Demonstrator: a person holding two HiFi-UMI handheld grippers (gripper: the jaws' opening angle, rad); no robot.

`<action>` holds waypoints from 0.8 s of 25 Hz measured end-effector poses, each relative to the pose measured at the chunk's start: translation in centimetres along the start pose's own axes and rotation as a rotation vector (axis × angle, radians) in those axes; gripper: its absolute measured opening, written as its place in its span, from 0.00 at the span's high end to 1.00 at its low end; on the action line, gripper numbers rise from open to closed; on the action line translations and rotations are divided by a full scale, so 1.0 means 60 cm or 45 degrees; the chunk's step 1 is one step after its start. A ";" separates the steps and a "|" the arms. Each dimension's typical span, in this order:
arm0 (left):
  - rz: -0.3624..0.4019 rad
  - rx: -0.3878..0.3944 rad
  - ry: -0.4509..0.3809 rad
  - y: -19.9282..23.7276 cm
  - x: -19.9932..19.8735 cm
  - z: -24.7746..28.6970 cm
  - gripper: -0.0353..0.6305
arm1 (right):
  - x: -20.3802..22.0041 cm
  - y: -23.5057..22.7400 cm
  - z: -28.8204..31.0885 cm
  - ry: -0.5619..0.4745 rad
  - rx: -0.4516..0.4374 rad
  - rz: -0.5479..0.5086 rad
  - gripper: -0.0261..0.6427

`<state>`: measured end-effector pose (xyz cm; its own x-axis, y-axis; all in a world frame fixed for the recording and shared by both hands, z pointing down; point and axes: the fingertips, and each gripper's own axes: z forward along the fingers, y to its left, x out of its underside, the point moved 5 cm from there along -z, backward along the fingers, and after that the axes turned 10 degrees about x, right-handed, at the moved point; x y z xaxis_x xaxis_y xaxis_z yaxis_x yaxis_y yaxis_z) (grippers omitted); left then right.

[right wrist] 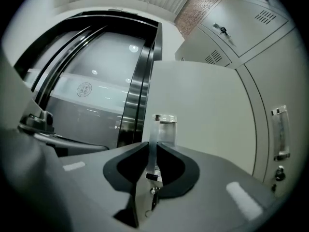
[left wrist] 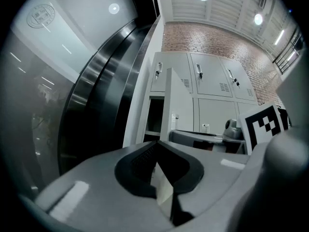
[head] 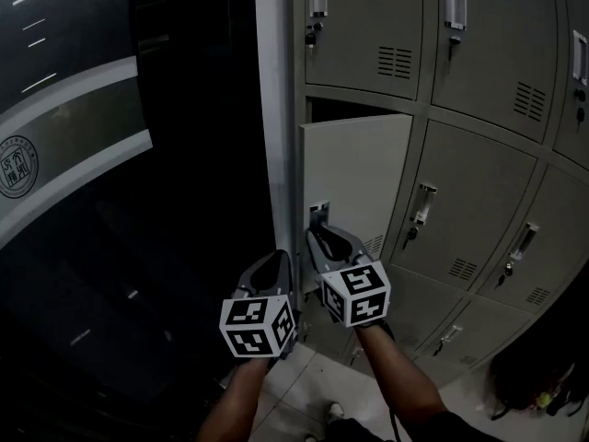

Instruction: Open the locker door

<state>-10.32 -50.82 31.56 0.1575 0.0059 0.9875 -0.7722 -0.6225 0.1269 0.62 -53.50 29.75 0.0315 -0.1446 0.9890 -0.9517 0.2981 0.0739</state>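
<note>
Pale floor tiles (head: 308, 376) lie below my forearms, dim in this low light. Nearest me, my left gripper (head: 276, 258) hangs just left of the door's lower edge, with its jaws brought together on nothing. Just beyond it, my right gripper (right wrist: 153, 146) is pinched on the thin pull handle (right wrist: 163, 124) low on the locker door (head: 354, 173), with a pad pressing each side.

That door stands ajar, its handle side swung out toward me, and a dark slit of compartment (head: 345, 110) shows above its top edge. I judge the opening to be under way but not finished. The next move calls for a steady pull along the door's arc, with the pinch kept firm so the narrow handle does not slip out.

To the right and above, the other grey lockers (head: 479, 182) are closed. Left of them runs a dark curved glass wall (head: 74, 136) bearing a round emblem (head: 16, 166). Farthest off, a brick wall (left wrist: 212, 40) rises above the lockers.
</note>
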 end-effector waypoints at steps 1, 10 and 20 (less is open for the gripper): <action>-0.002 0.008 -0.003 -0.004 0.001 0.001 0.94 | -0.001 -0.001 -0.010 -0.003 0.004 -0.003 0.90; -0.016 0.073 0.013 -0.044 0.023 0.005 0.94 | -0.005 -0.016 -0.094 -0.047 0.107 -0.069 0.96; 0.005 0.080 0.023 -0.090 0.026 -0.030 0.94 | 0.000 -0.029 -0.159 -0.029 0.146 -0.045 0.96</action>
<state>-7.01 -46.04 32.59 0.1429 0.0166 0.9896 -0.7328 -0.6702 0.1171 5.18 -45.04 30.83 0.0596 -0.1749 0.9828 -0.9788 0.1828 0.0919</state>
